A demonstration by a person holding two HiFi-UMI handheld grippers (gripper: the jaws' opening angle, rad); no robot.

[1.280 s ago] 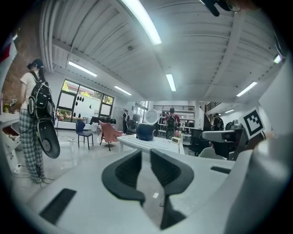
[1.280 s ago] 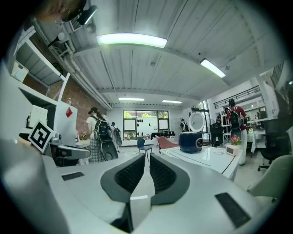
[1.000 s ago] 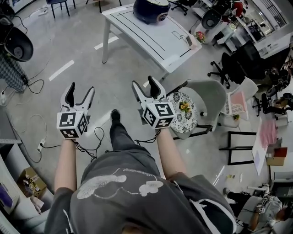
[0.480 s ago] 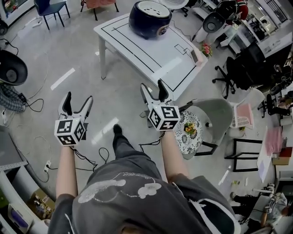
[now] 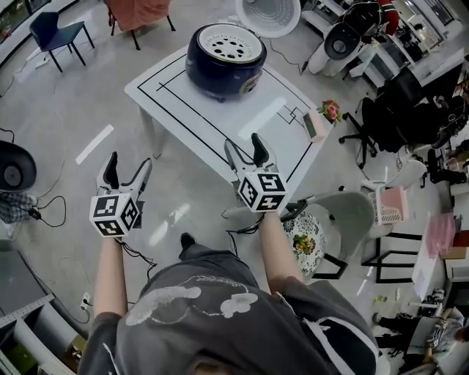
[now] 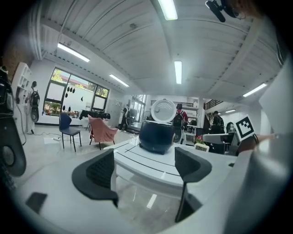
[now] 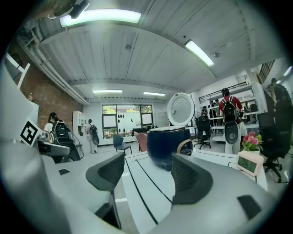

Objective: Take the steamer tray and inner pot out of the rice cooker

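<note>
You hold the left gripper [image 5: 129,162] and the right gripper [image 5: 243,143] out in front of you, side by side and well apart, both pointing nearly level toward a white table [image 5: 242,110]. The jaws of each gripper have just been opening and now stand wide. Each gripper view shows the two dark ribbed pads apart with nothing between them and nothing touching them. The right gripper hangs over the near edge of the table, and the black lines marked on the tabletop run ahead of it between its jaws. The left gripper is off the table, over the grey floor [image 5: 88,102], level with the right gripper and to the left of the table's near corner. The dark blue rice cooker [image 5: 225,60] stands on the far part of the table, well ahead of both grippers: ahead and slightly to the left of the right gripper, and ahead and to the right of the left gripper. Its round white lid [image 5: 268,13] stands open behind it. The white steamer tray [image 5: 222,45], pierced with holes, sits in the top of the cooker and covers the opening, so you cannot see the inner pot. To the right of the right gripper, on the right edge of the table, stand a small clock [image 5: 316,126] and some pink flowers [image 5: 331,110].
</note>
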